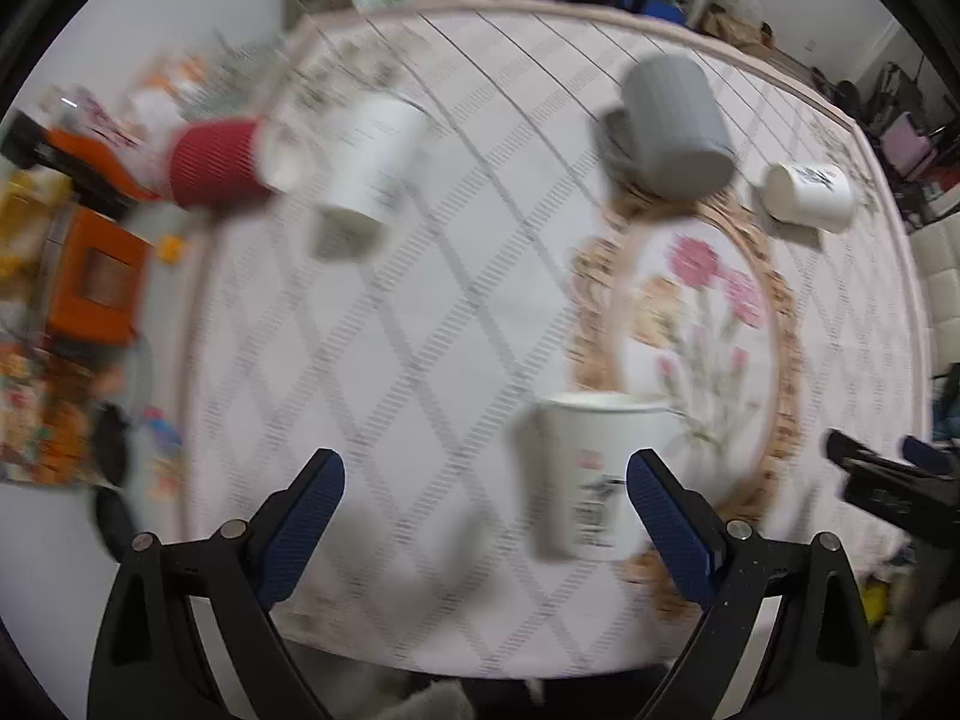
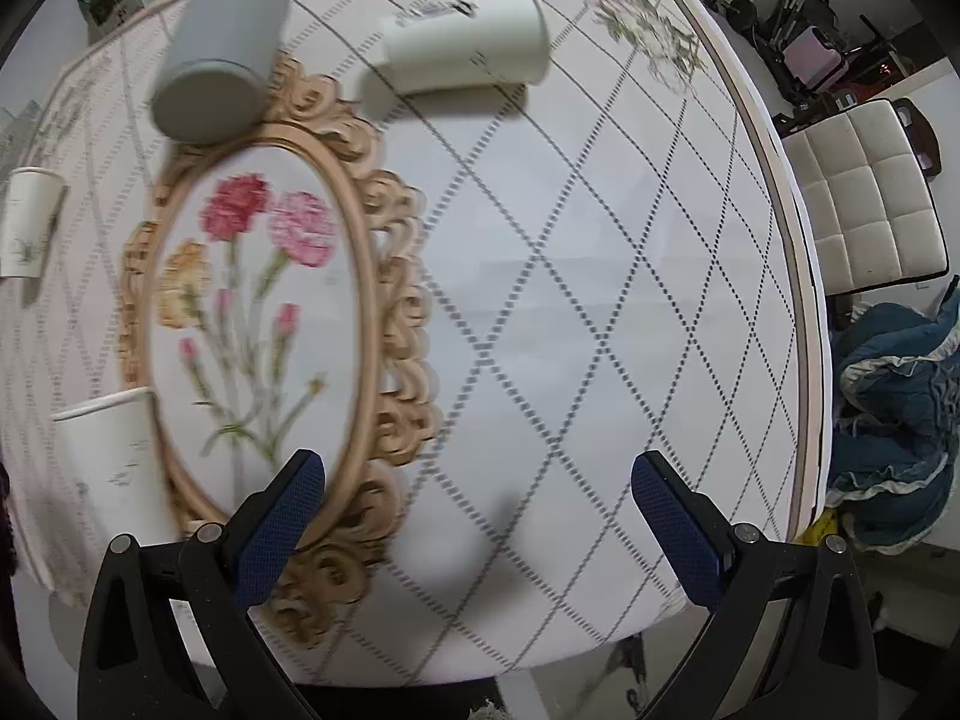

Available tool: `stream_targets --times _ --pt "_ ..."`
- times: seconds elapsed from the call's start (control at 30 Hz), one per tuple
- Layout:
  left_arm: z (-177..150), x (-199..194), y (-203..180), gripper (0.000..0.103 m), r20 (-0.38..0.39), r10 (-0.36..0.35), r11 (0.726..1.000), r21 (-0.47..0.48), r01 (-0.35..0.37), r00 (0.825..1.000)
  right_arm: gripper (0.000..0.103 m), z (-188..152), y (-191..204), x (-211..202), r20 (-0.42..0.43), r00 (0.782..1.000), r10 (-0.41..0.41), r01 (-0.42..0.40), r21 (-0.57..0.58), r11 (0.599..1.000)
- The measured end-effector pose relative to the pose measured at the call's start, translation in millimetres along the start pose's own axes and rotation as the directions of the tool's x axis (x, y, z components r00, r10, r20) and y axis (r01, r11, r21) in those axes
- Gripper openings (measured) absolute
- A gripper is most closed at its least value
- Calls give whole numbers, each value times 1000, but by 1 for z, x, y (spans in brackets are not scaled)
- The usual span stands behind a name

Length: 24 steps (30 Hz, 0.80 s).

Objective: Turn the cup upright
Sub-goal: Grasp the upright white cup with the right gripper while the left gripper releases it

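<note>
Several cups are on the patterned tablecloth (image 1: 420, 312). A white paper cup (image 1: 591, 480) stands upright near the front, just inside my left gripper's right finger; it also shows in the right wrist view (image 2: 114, 468). Another white cup (image 1: 810, 195) lies on its side at the far right, seen in the right wrist view (image 2: 468, 45). A grey cup (image 1: 678, 120) (image 2: 219, 57) stands mouth down. A red-sleeved cup (image 1: 225, 162) lies on its side at the left. A white cup (image 1: 372, 162) (image 2: 30, 222) stands beside it. My left gripper (image 1: 486, 522) is open and empty. My right gripper (image 2: 477, 519) is open and empty above the cloth.
Orange boxes (image 1: 96, 282) and clutter sit left of the table. A white chair (image 2: 864, 198) and blue cloth (image 2: 900, 420) lie beyond the table's right edge. The right gripper shows at the edge of the left wrist view (image 1: 882, 474).
</note>
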<state>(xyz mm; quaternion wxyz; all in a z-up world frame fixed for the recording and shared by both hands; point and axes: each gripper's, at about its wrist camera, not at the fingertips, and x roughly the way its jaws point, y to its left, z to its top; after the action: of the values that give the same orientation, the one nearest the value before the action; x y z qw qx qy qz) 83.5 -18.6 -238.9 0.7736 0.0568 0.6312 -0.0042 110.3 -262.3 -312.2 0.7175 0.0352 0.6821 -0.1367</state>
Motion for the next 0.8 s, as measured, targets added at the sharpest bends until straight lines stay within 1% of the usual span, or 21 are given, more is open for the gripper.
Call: stream_targets --times 0.07,0.13,0.17,0.27,0.33,0.37,0.57,0.63,0.77,0.8 --pt "3 -3 16 96 29 59 998 -1 -59 998 103 -5 12 -11 8 1000 26 -26 6 1000" --pt "7 -1 24 96 36 78 997 -15 -78 996 103 -11 23 -18 12 999 47 -47 3 999" --pt "6 2 36 96 39 95 995 -32 -94 995 103 -15 34 -24 17 998 57 -57 -6 998" --pt "3 10 54 96 56 130 990 -62 -127 990 103 -24 57 -33 23 997 77 -76 -31 997" --pt "4 15 63 102 56 122 990 -73 -118 991 103 -28 72 -37 24 996 86 -85 -44 995" --pt "4 20 70 103 53 115 991 -75 -111 992 103 -31 82 -40 24 996 90 -88 -54 995" --pt "-2 35 88 103 33 142 988 -65 -140 989 103 -41 135 -40 6 994 110 -109 -108 988" --pt "-5 43 94 103 18 135 989 -59 -134 991 103 -43 149 -35 -12 993 119 -120 -115 986" --pt "-10 57 100 103 -19 113 992 -52 -113 993 98 -44 171 -24 -43 991 129 -134 -118 984" --pt "-12 60 101 103 -27 107 993 -52 -108 994 95 -44 174 -21 -49 990 129 -134 -117 984"
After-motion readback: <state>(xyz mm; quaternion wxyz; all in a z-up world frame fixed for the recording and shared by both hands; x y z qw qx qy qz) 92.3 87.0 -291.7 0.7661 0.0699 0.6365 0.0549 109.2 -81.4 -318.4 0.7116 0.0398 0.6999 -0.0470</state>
